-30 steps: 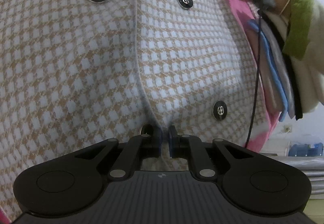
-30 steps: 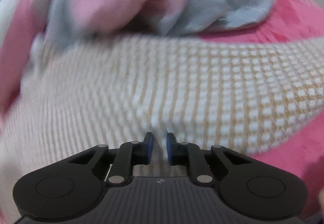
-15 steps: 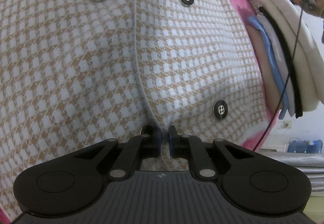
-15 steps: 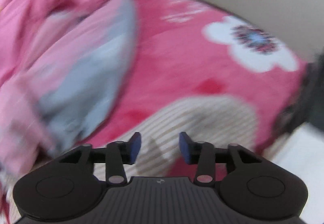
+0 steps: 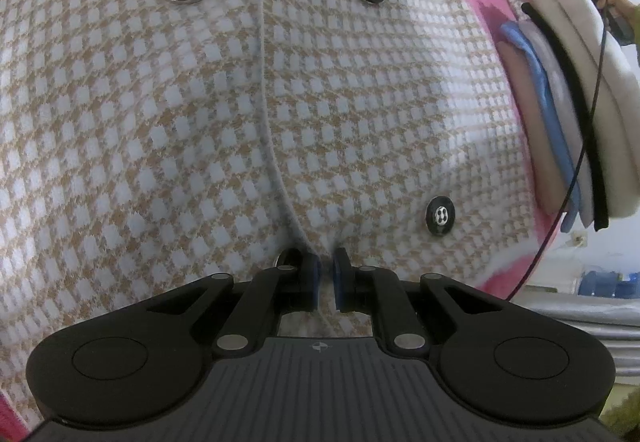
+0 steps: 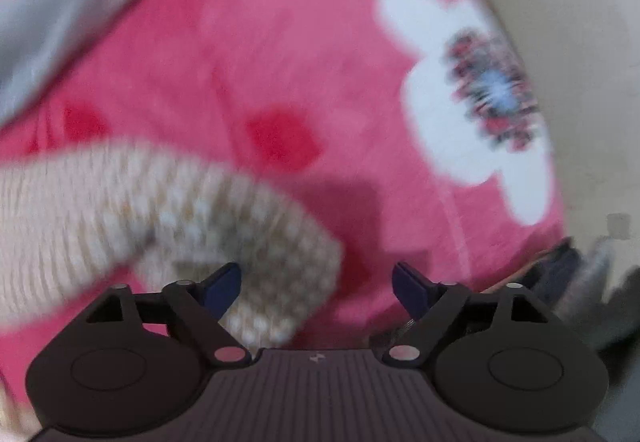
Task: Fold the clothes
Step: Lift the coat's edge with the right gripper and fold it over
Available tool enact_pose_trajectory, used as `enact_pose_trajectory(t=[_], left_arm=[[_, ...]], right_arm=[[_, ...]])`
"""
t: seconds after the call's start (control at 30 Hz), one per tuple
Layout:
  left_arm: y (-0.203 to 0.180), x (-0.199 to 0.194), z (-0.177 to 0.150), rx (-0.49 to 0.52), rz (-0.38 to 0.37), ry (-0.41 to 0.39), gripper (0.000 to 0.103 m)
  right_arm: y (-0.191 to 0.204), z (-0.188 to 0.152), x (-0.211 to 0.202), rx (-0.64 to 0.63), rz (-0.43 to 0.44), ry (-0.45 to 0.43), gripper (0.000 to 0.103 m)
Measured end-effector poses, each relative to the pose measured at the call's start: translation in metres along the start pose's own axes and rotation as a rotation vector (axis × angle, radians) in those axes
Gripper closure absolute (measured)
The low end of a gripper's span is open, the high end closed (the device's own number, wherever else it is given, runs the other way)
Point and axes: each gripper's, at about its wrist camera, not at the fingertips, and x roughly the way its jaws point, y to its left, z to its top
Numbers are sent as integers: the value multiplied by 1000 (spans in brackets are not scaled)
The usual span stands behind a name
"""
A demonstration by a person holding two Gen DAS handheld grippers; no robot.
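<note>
Jacket hem pinched between left tongs.

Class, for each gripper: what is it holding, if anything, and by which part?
Left gripper: pinches the checked jacket at its front placket edge. Right gripper: open, holding nothing; jaws have just been opening.

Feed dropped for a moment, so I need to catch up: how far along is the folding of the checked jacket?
Done: a stack of folded clothes sits beside the jacket. In hand: the left gripper pinches the front edge of the checked jacket, which lies flat, buttons up, on the pink blanket. The right gripper has just been opening, nothing pressed between its pads, above a sleeve that looks stretched out. Left: folding sleeves and body.
</note>
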Motion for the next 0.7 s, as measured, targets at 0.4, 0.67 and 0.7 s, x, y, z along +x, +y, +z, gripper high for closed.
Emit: enact_pose_trajectory(t=[0.4,0.67,0.7], left_arm=[[-4,3,3,6,22,10,92],[-3,3,3,35,3,11,92],[-2,3,3,37,-3,10,92]], right_arm=[[19,-1,23,-8,126,-62,57],[14,-16,-103,8,85,-262,84],[16,-17,-121,-15,88,-255,84]])
